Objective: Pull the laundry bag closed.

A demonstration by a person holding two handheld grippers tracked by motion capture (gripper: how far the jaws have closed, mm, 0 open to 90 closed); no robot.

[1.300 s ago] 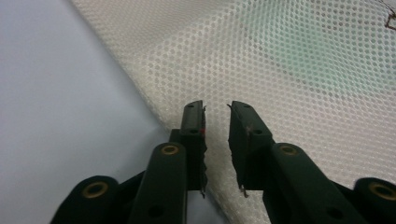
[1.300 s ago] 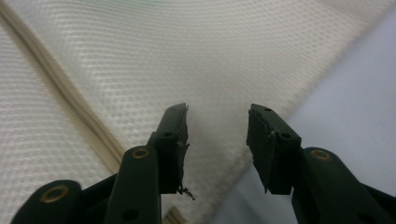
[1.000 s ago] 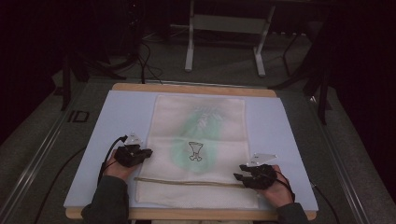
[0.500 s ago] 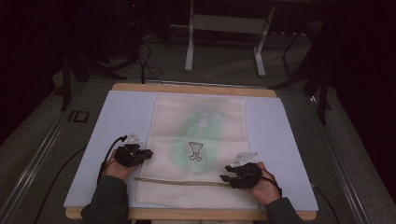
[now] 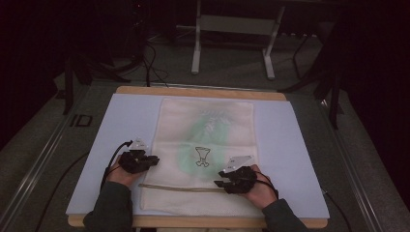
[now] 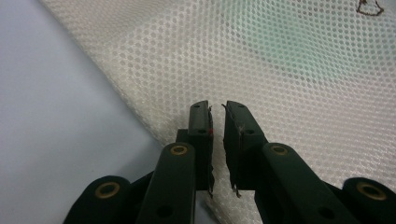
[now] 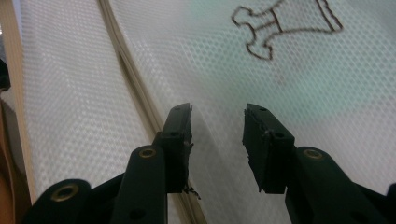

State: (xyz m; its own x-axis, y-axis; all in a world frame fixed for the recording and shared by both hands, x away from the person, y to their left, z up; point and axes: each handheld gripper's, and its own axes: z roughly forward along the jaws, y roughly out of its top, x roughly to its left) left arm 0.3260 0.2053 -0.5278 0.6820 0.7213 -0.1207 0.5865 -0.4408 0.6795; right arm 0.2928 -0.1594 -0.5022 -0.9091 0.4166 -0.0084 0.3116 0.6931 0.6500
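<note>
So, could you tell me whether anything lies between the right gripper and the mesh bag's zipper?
Nothing visible does. The right gripper hovers open right at the zipper of the mesh bag, with bare mesh under its fingers.

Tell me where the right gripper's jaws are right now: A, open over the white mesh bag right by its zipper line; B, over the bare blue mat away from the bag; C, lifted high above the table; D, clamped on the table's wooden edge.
A: in the right gripper view the right gripper has its jaws apart over the white mesh bag, with the zipper line running just beside one jaw.
</note>
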